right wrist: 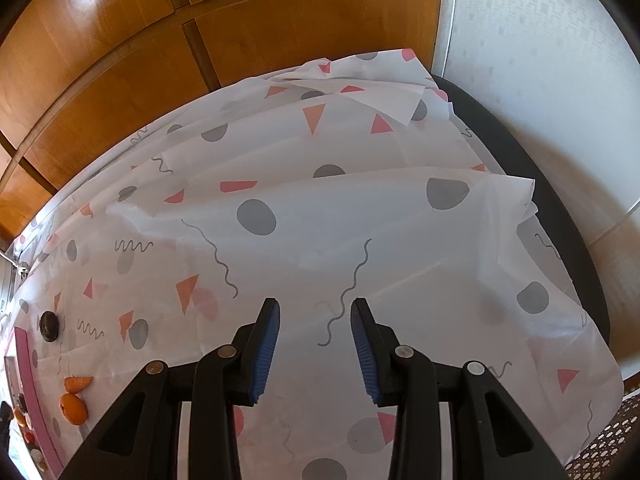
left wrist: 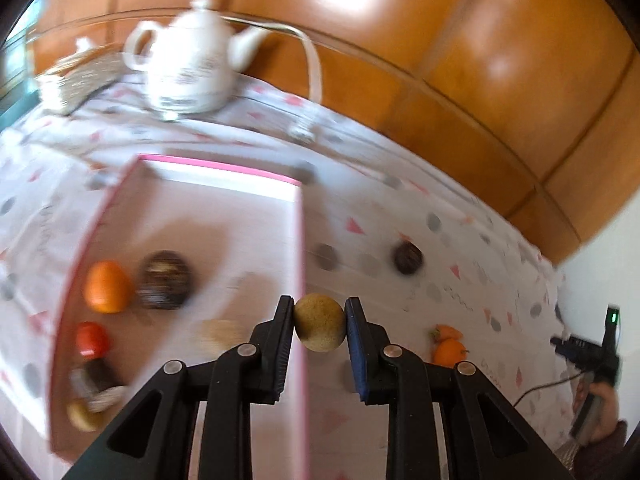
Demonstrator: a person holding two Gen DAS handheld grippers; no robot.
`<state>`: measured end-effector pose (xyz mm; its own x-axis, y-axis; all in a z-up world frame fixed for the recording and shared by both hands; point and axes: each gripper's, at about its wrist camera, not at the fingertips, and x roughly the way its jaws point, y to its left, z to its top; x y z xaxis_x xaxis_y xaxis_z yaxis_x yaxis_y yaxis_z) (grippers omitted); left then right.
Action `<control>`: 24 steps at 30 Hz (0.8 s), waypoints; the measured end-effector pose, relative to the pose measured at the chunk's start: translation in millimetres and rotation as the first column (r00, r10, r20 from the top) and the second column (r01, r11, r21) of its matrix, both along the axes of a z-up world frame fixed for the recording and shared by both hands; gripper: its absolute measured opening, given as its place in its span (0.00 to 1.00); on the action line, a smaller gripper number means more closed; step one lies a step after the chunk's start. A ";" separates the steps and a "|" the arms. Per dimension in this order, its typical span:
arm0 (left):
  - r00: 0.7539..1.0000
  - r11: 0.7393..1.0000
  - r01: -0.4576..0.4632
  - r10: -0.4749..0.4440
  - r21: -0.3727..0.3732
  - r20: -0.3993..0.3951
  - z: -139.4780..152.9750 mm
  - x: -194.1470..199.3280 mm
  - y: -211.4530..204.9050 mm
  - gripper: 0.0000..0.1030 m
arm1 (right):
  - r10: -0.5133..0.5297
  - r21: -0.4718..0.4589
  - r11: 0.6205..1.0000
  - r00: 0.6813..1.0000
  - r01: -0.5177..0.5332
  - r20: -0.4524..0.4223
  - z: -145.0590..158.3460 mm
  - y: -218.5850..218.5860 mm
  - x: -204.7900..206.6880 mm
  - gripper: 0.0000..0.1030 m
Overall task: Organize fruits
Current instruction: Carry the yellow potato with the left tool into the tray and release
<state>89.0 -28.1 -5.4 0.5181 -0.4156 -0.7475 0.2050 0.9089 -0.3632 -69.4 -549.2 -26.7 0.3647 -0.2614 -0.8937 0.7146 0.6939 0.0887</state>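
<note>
My left gripper (left wrist: 320, 322), clamped on a tan round fruit (left wrist: 319, 322), carries it above the pink-rimmed box (left wrist: 299, 240) wall for sorting; my right gripper (right wrist: 315, 344) waits, jaws apart and empty.

The tablecloth (right wrist: 320, 216) is white, with grey dots, pink and orange triangles and thin grey wavy lines. The box (left wrist: 298, 240) has a pink rim and pale, white walls inside. In the box lie an orange fruit (left wrist: 107, 286), a dark brown fruit (left wrist: 165, 280) and a red fruit (left wrist: 93, 339). The round fruit (left wrist: 319, 322) between the black fingers is yellow-brown. The teapot (left wrist: 188, 68) at the far left is white with a small dark pattern. The wall panels (right wrist: 120, 60) are glossy orange-brown wood.
</note>
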 end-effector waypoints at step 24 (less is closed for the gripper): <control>0.994 0.995 -0.102 0.101 -0.018 -0.048 -26.7 47.8 45.2 0.25 | -0.025 -0.034 0.999 0.998 0.023 -0.061 -8.6 -0.1 -0.9 0.36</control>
<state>136.8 17.1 -32.2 0.5230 -0.3779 -0.7639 0.0949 0.9166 -0.3884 -70.3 -549.3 -35.3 0.3026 -0.2995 -0.9048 0.7346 0.6782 0.0212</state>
